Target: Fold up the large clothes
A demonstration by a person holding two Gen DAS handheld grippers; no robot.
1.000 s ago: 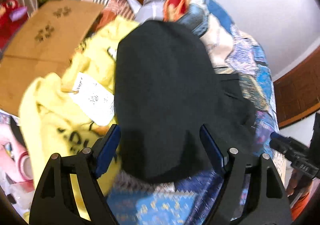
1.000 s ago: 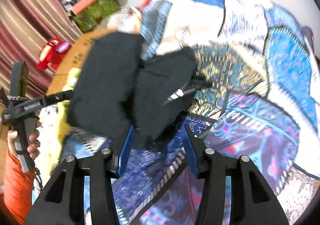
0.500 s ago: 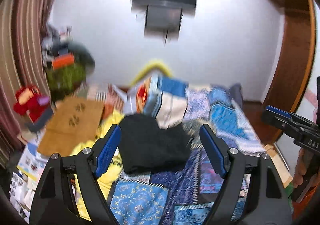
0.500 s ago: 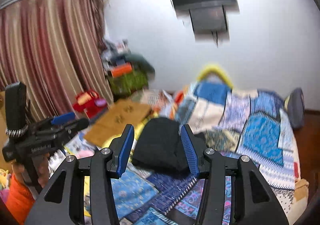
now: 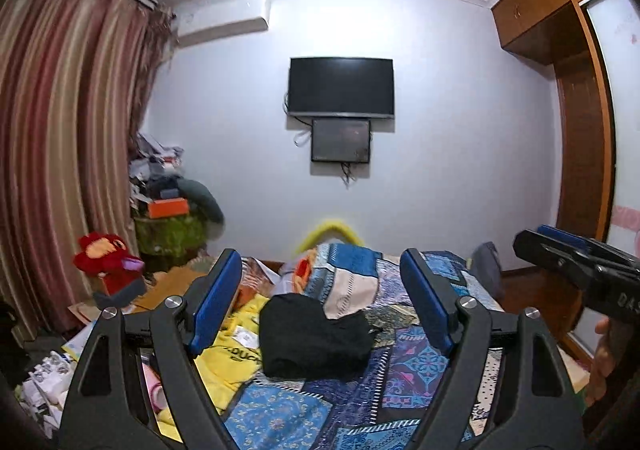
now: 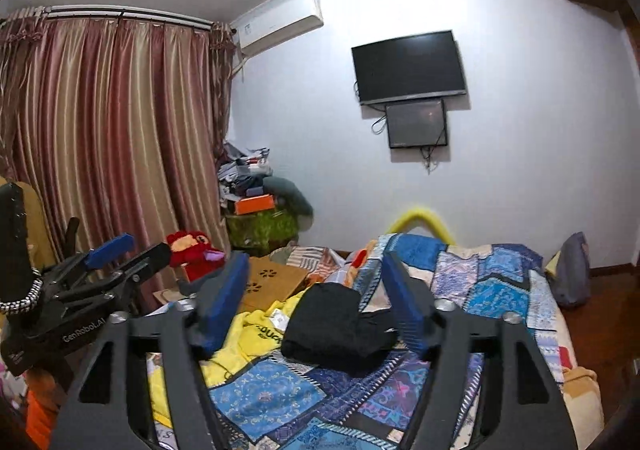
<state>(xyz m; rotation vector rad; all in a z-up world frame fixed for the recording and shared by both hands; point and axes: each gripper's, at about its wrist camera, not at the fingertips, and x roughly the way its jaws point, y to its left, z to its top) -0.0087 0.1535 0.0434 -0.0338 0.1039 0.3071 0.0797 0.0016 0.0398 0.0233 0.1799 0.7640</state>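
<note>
Our left claw (image 5: 320,304) gapes empty; our right claw (image 6: 314,306), just widening, frames nothing; black garment (image 5: 314,336) lies folded on the bed (image 5: 276,414) at twelve o'clock.

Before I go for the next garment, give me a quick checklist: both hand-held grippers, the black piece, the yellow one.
1. Left hand-held gripper empty, jaws apart: ok.
2. Right hand-held gripper empty, jaws just opened wider, nothing between them: ok.
3. Black garment folded and released on the patchwork bedspread: ok, compact, though one edge sticks out on its right.
4. Both grippers lifted clear of the bed: ok.
5. Yellow garment flat and ready to fold: not ok, crumpled beside the black one.
6. Yellow garment's full outline: cannot tell, partly hidden.
</note>
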